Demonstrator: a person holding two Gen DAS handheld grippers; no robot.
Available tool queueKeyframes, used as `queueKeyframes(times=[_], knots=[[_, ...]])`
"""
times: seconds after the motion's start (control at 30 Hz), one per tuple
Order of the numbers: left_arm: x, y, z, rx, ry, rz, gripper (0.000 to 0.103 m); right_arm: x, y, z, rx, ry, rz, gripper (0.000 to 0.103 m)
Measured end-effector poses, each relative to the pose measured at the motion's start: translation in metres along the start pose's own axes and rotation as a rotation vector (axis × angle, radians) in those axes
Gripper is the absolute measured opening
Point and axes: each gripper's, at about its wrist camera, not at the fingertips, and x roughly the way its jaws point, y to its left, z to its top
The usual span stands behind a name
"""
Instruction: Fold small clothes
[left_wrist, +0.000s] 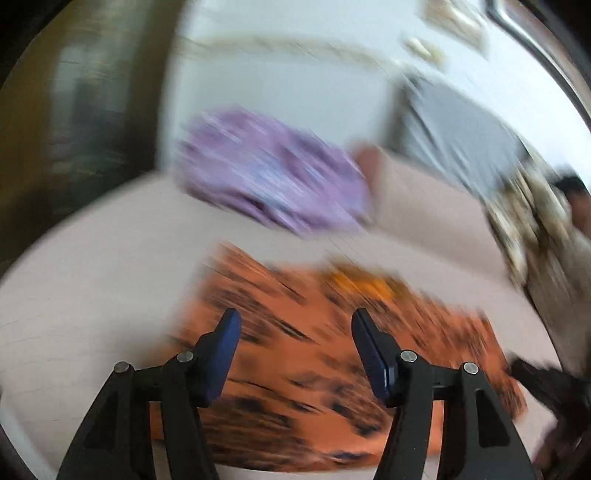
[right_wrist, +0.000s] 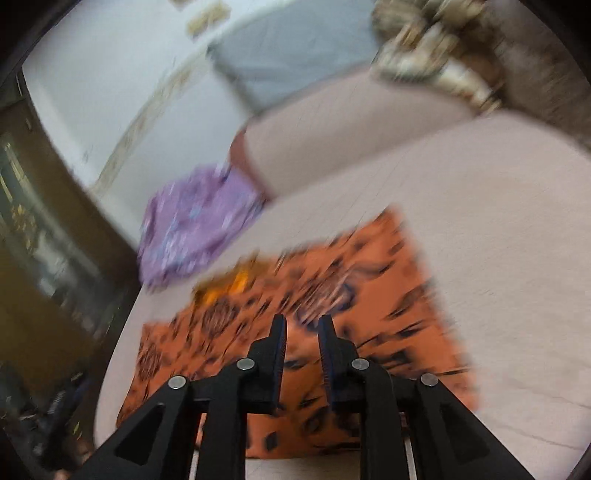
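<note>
An orange garment with a black pattern (left_wrist: 314, 362) lies flat on the pale pink bed surface (left_wrist: 92, 288); it also shows in the right wrist view (right_wrist: 332, 295). My left gripper (left_wrist: 295, 321) is open and empty above the garment's near part. My right gripper (right_wrist: 302, 325) hovers over the garment's middle, jaws a narrow gap apart, nothing between them. A purple patterned garment (left_wrist: 269, 170) lies bunched beyond the orange one, also in the right wrist view (right_wrist: 192, 229). Both views are motion-blurred.
A pink pillow (right_wrist: 332, 147) and a grey pillow (right_wrist: 288, 59) lie at the head of the bed. A beige patterned cloth heap (right_wrist: 428, 51) sits at the far right. A white wall (left_wrist: 277, 85) and a dark wooden cabinet (left_wrist: 74, 110) stand on the left.
</note>
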Motion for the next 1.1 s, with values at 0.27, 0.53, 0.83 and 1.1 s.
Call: queueKeyframes(times=[0.27, 0.53, 0.83, 1.1], knots=[[0.062, 0.003, -0.022, -0.055, 0.270, -0.068, 0.063, 0.065, 0.011, -0.033, -0.163, 0.429, -0.044, 0.022], [0.081, 0.002, -0.010, 0.018, 0.224, 0.141, 0.065, 0.042, -0.003, -0.058, -0.129, 0.512, -0.012, 0.020], [0.085, -0.009, -0.012, 0.048, 0.228, 0.178, 0.073, 0.025, 0.015, 0.007, -0.111, 0.283, -0.044, 0.022], [0.096, -0.024, -0.015, 0.128, 0.264, 0.202, 0.088, 0.085, -0.027, 0.011, -0.014, 0.304, -0.079, 0.021]])
